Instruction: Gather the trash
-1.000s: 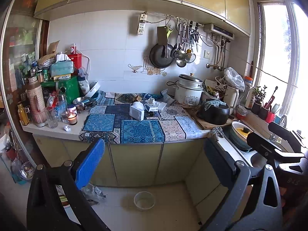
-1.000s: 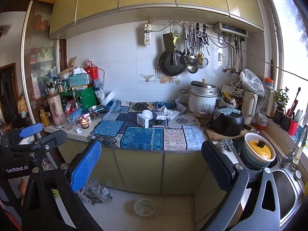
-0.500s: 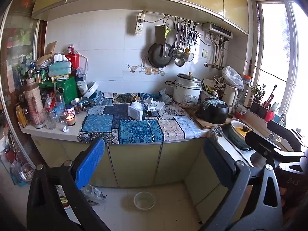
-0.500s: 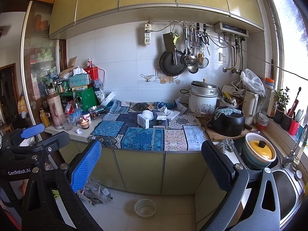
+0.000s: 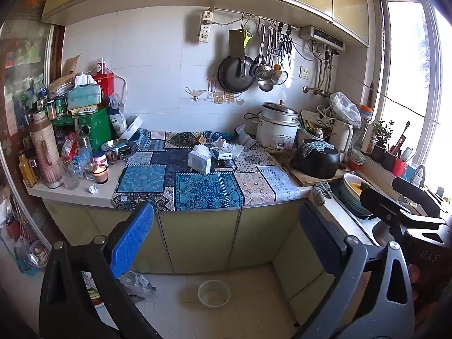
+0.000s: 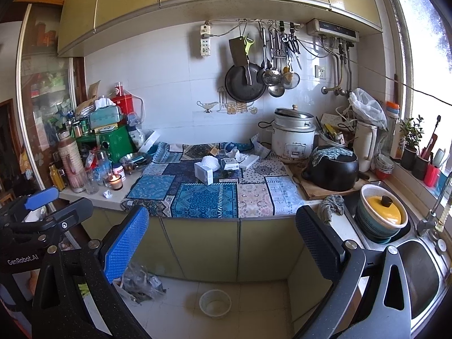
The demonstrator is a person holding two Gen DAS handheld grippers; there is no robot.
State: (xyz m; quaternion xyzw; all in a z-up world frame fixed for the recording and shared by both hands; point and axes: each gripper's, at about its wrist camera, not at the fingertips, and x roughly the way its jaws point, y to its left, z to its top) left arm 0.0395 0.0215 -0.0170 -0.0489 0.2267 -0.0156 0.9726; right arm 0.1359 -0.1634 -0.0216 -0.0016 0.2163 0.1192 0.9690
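Note:
A small crumpled white paper ball (image 5: 93,188) (image 6: 107,194) lies on the bare counter at the left, by a lit candle jar (image 5: 100,173). A white tissue box (image 5: 199,161) (image 6: 204,171) and crumpled tissues and small boxes (image 5: 226,150) sit on the patterned blue cloth (image 5: 206,188). My left gripper (image 5: 223,243) is open and empty, well back from the counter. My right gripper (image 6: 223,243) is open and empty too, at about the same distance. Each gripper shows at the edge of the other's view.
A rice cooker (image 5: 278,130), a black pot on a board (image 5: 316,159) and a sink with a yellow-lidded bowl (image 6: 381,216) stand at the right. Bottles, glasses and a green box (image 5: 93,130) crowd the left. A white bowl (image 5: 213,293) and a plastic bag (image 5: 135,281) lie on the floor.
The left gripper's view has shifted slightly, with the counter drifting a little left and up. The right gripper has barely moved. Both stay open.

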